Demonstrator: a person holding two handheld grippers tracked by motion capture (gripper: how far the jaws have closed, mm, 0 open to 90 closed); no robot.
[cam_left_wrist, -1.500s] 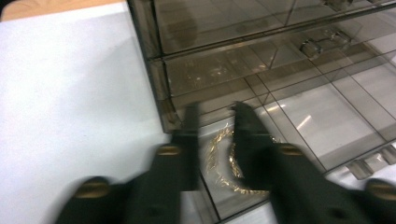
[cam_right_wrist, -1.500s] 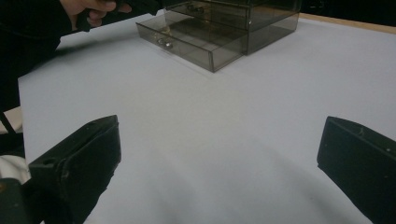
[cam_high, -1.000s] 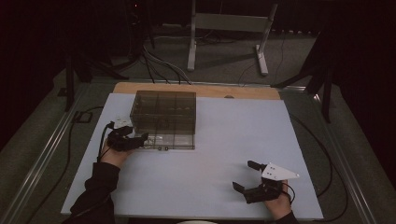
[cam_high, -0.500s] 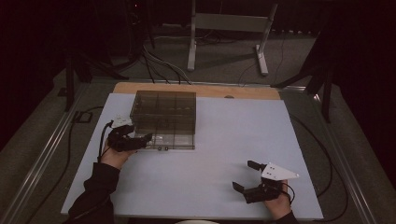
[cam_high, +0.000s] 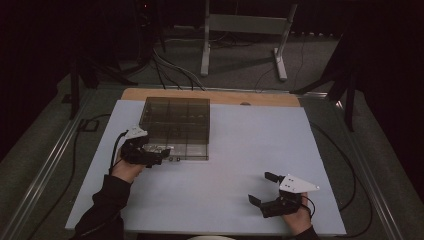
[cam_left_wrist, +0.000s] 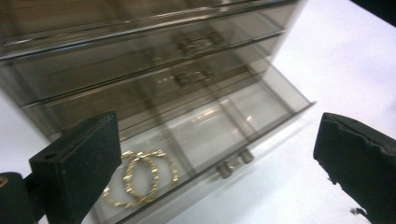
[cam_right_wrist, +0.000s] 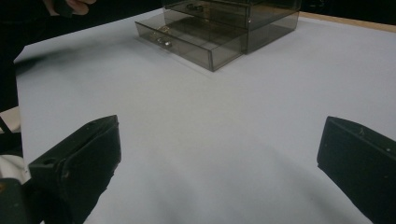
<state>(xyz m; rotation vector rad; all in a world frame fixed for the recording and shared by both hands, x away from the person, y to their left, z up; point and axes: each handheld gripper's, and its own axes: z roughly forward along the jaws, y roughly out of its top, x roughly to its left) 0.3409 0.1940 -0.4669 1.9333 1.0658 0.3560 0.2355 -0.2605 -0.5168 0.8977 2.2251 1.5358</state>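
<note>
Two gold hoop earrings (cam_left_wrist: 140, 177) were seen lying in the pulled-out bottom drawer (cam_left_wrist: 261, 109) of one three-drawer box (cam_high: 175, 122), just below the left gripper (cam_high: 159, 156), its jaws just opened wide and empty, while the right gripper (cam_high: 264, 188) was held agape over bare table (cam_high: 240, 150).

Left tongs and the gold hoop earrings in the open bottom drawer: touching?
Apart. In the left gripper view the left tongs, just opened, stand wide, and the gold hoop earrings lie loose in the open bottom drawer, pressed by neither pad.

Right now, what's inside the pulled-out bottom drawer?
Bottom drawer: gold hoop earrings lie in one end compartment, partly hidden behind the left gripper's jaw. The other compartments in view look empty.
</note>
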